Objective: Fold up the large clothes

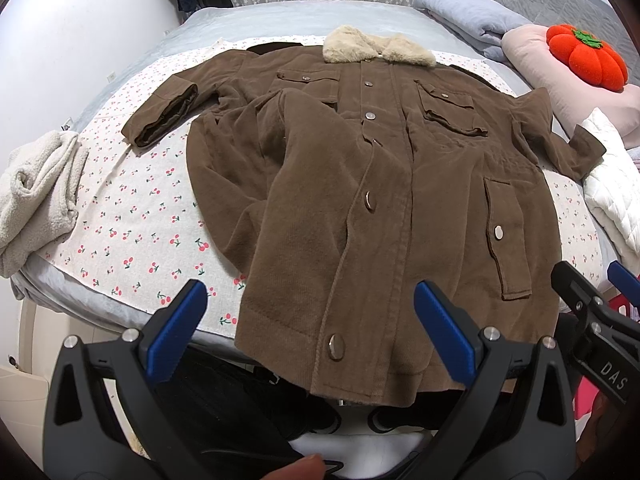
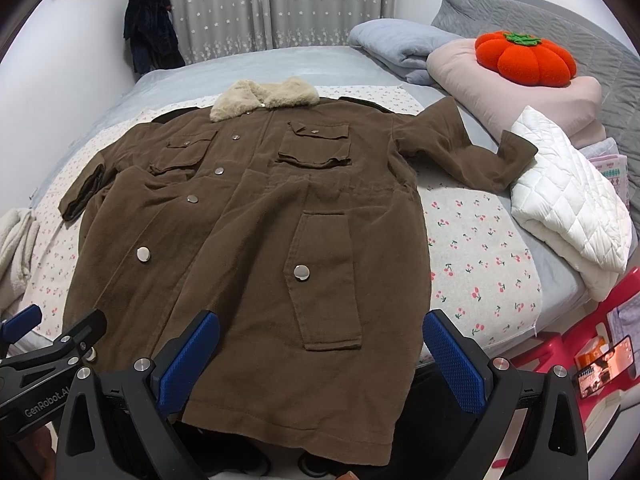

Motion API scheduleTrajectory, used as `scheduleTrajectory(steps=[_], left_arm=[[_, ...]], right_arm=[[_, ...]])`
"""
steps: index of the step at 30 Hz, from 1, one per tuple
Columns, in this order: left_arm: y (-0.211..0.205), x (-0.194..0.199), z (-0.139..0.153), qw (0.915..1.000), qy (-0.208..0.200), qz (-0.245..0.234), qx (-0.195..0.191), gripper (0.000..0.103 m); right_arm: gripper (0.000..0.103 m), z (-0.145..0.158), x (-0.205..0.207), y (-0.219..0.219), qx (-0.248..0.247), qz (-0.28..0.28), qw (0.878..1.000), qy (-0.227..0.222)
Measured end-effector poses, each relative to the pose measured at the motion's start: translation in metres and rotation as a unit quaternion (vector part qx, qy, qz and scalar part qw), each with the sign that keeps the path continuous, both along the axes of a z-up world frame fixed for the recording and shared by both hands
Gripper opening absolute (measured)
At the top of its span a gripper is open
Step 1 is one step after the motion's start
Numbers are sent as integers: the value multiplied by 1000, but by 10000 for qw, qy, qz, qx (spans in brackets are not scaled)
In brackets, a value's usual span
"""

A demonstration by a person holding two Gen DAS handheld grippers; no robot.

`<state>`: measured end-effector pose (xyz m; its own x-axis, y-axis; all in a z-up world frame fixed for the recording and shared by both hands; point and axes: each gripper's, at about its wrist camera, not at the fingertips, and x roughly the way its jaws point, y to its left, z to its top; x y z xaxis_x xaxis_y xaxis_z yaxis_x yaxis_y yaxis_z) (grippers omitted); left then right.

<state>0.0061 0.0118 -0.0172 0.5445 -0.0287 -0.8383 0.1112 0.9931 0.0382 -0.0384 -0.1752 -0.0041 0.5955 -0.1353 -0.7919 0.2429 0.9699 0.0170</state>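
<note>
The left claw is standing wide open above the coat's hem, and the right claw is also gaping, holding nothing. Around the coat other things are lying on the bed: a cream towel at the left edge, a white quilted pad touching the right sleeve, a grey blanket, a pink pillow with an orange pumpkin cushion on it. The brown coat is lying face up, buttoned, on a cherry-print sheet, with its fur collar at the far side. Its left sleeve is bending inward. The hem is hanging over the near edge, partly hidden behind the claws.
</note>
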Motion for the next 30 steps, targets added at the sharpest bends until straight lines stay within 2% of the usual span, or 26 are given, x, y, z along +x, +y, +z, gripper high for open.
scheduleTrajectory(steps=[21,25,30], left_arm=[[6,10,-7,9998,111,183,-60,103],[17,16,-8,9991,76,81,-406,103],[45,34,-12,9941,378,30,-1013,103]], right_arm=[[103,-3,5,-9,127,-39,9999,87],[103,-2,6,-15,117,-48,9999,-71],[103,0,9,-34,200,-25,9994,-273]])
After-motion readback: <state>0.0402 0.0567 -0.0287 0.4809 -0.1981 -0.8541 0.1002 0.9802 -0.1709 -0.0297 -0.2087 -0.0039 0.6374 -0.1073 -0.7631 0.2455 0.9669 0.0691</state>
